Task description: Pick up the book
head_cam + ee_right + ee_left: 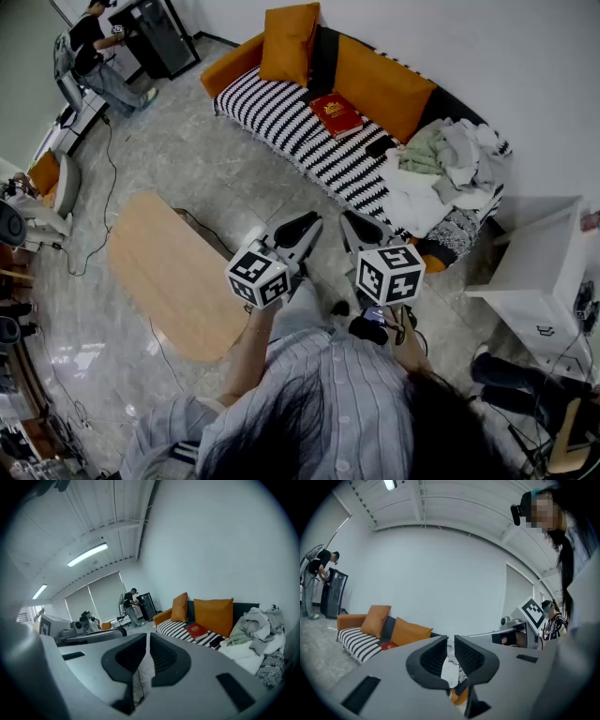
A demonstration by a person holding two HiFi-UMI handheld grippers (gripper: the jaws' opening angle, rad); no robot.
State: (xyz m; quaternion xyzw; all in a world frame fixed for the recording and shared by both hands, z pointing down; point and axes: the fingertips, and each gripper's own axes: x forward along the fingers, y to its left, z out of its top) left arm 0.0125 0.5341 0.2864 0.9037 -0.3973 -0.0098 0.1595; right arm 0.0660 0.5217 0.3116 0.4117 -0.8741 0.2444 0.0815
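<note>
Left claw [300,230] and right claw [364,231] are clenched, empty; one is to be opened before the book [337,114] on the sofa [270,108] is reached.

A: Where does the book [337,114] lie?
B: On the sofa [272,112] seat, in front of the cushions [380,89]. Clothes [450,159] heaped at the sofa's right end.
A: Around it?
B: Table [173,277] before the sofa, leftward; cabinet [544,272] just past the right end.
</note>
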